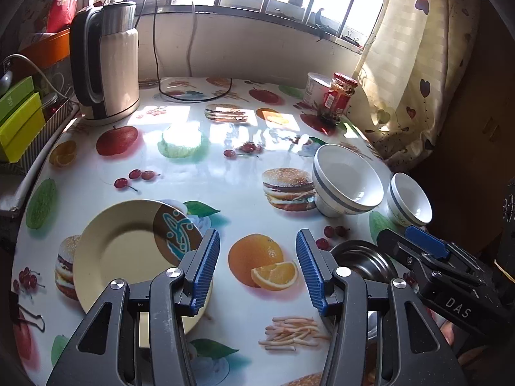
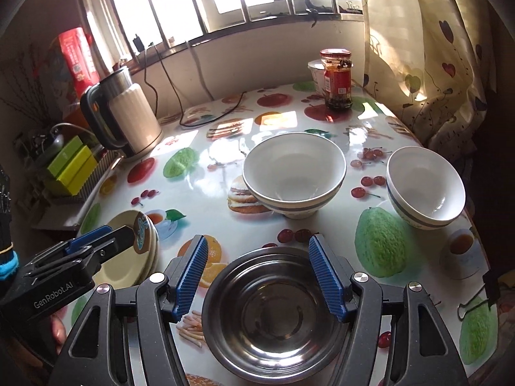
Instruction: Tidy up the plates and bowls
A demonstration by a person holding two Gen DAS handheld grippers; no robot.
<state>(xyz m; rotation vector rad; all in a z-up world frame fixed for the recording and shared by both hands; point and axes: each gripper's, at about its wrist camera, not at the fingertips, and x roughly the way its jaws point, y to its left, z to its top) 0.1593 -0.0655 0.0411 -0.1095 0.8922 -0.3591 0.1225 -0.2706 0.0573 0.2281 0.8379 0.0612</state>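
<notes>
Nearest to the right wrist camera lies the steel bowl (image 2: 273,315), empty, on the worktop (image 2: 206,189) with its printed fruit and burger cloth. Above this steel bowl hangs the right tool (image 2: 269,281); its blue ribbed pads stand about half open on each side of the rim and do not press on it, so it holds nothing. Left of the steel bowl hangs the left tool (image 1: 257,271), also about half open and empty, over a printed orange; its body reads "GenRobot.AI", and the right tool's body reads "DAS". Further left of the steel bowl lie the yellow plates (image 1: 128,257), with a small patterned dish (image 1: 175,236) on them. Beyond the steel bowl stands the large white bowl (image 2: 294,177), and to the right beyond it the small white bowl (image 2: 425,188). Far behind are a kettle (image 1: 107,61) and a red-labelled jar (image 2: 336,78), its writing too small to read.
</notes>
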